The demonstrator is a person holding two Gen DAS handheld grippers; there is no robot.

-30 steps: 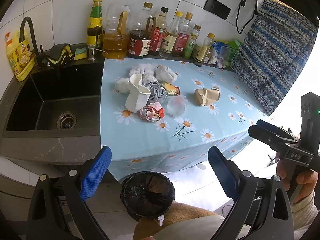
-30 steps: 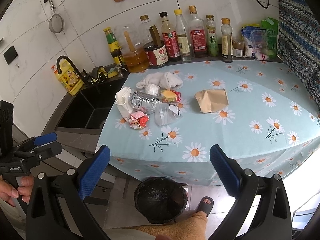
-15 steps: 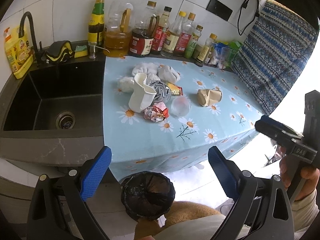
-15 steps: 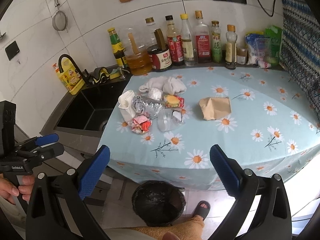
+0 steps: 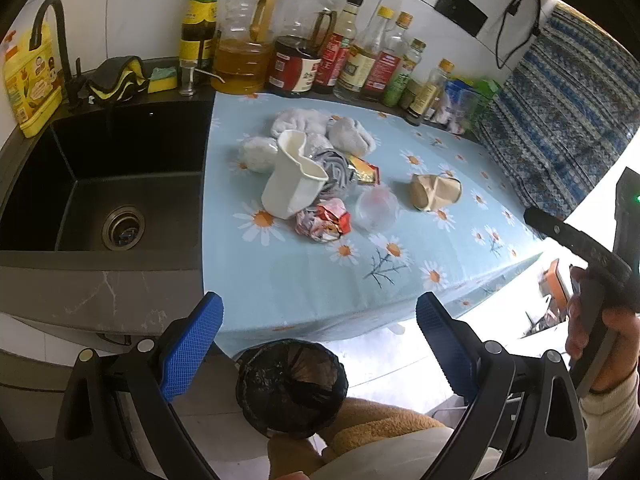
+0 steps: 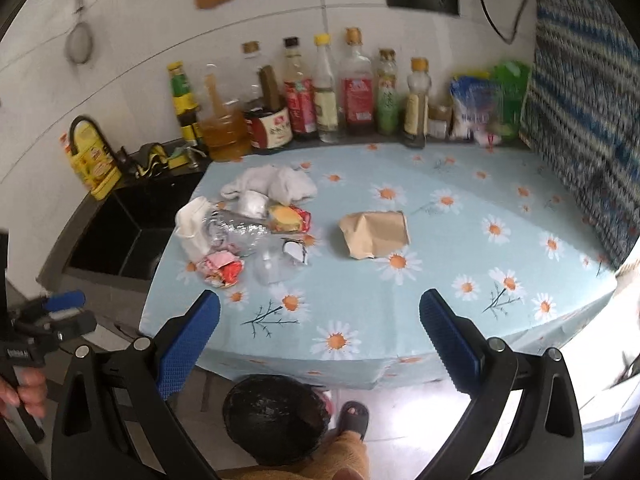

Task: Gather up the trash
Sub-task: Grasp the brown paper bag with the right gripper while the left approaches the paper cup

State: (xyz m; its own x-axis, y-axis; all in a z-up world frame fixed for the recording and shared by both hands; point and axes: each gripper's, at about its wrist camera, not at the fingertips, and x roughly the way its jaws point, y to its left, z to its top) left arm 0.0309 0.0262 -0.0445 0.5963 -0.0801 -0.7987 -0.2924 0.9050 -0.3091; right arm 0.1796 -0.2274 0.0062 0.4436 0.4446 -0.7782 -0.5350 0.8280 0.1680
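hovering: both grippers held off the table edge, above the floor
left gripper (image 5: 318,344): jaws spread wide, nothing between them
right gripper (image 6: 320,338): jaws spread wide, nothing held
trash pile (image 5: 316,184): on daisy tablecloth (image 5: 304,276) beside sink (image 5: 100,184); white cup (image 5: 294,182), red wrapper (image 5: 324,220), clear cup (image 5: 376,208)
brown paper bag (image 6: 374,234): apart, right of pile
bin (image 6: 276,416): black-lined, on floor below table edge

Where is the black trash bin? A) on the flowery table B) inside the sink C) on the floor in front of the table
C: the black trash bin stands on the floor below the table's front edge, beside a person's sandalled foot.
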